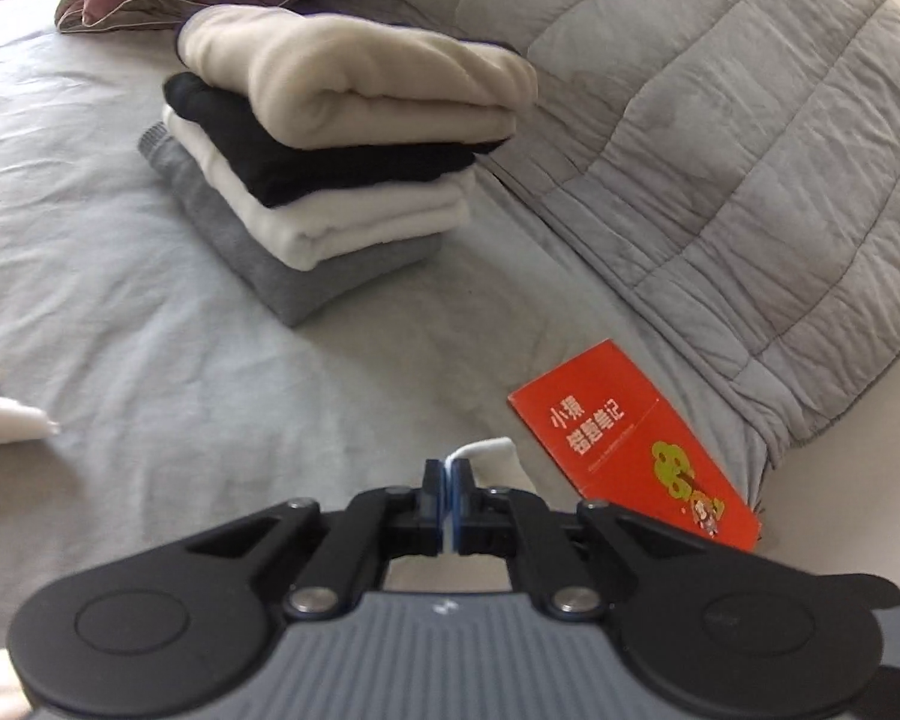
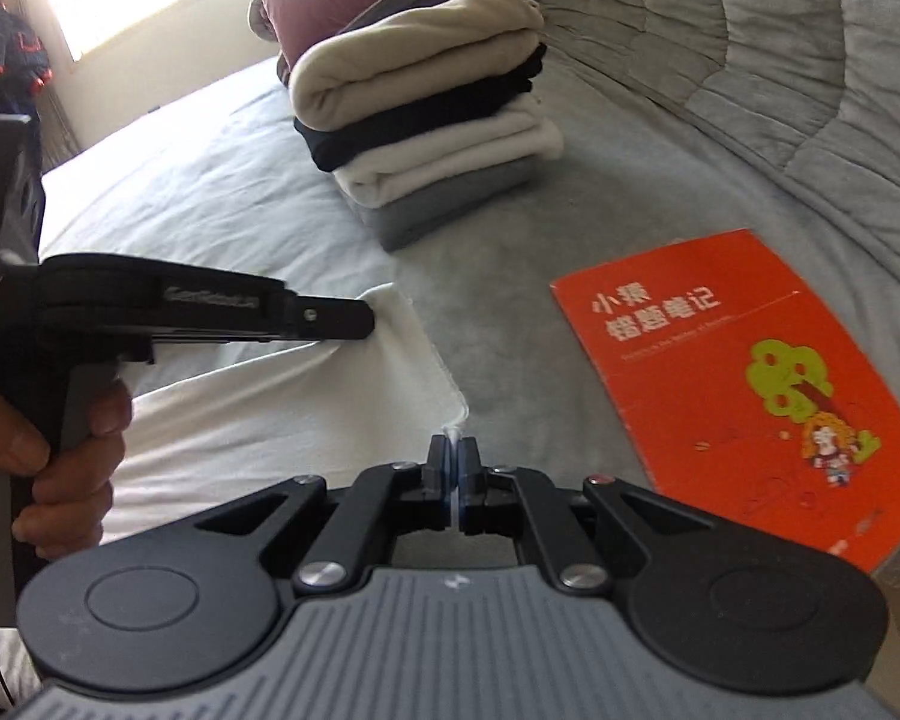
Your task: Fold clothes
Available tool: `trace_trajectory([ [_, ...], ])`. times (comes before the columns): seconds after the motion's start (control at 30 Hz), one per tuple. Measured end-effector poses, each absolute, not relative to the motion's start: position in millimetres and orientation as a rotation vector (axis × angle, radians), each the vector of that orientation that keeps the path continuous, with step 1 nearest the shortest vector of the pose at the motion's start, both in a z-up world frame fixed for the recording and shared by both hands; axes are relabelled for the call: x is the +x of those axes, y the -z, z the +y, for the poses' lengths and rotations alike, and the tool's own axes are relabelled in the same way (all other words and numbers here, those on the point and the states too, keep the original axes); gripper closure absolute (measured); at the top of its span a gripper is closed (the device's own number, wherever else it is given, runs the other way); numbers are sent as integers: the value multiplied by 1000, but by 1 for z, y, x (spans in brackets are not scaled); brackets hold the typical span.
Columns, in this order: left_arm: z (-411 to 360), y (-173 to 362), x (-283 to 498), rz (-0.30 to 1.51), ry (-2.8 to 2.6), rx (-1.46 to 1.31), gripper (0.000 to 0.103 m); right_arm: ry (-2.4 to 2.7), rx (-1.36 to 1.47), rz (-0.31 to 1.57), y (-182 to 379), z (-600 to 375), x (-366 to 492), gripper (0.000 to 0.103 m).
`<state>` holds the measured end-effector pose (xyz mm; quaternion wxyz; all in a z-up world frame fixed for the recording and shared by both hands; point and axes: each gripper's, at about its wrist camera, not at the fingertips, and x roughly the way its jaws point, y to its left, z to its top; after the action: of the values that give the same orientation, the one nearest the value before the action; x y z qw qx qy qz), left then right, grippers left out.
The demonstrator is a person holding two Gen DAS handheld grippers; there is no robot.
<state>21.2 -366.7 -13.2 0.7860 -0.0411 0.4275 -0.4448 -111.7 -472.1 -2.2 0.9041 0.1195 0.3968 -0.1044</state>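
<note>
Pinching white garment [image 2: 282, 414] hem inside both closed jaws.

Left gripper [image 1: 448, 471], right gripper [image 2: 452, 450]: black linkages, silver screws, ribbed grey bodies.

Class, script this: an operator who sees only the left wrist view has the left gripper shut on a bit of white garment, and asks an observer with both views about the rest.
Operator: My left gripper pinches the white garment. Is the right gripper holding anything?
Observer: Yes, the right gripper is shut on that white garment too.
Operator: How does it lie between them?
Observer: It is spread over the bed sheet, with one edge running from one gripper to the other.
</note>
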Motion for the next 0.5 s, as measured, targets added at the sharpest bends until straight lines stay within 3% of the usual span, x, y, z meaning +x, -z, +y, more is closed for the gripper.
trace_trajectory([
  [0.27, -383, 40, 10, 952, 953, -11, 98, 223, 187, 935, 24, -477, -104, 100],
  [0.33, -378, 42, 11, 959, 963, -38, 91, 227, 192, 955, 29, -480, -101, 100],
  [0.4, -370, 39, 11, 952, 955, -59, 73, 234, 202, 956, 30, -482, -101, 97],
  [0.43, -366, 37, 11, 946, 949, -69, 69, 244, 200, 950, 29, -483, -101, 89],
  [0.5, -356, 32, 11, 928, 939, -70, 65, 260, 187, 932, 26, -484, -102, 89],
])
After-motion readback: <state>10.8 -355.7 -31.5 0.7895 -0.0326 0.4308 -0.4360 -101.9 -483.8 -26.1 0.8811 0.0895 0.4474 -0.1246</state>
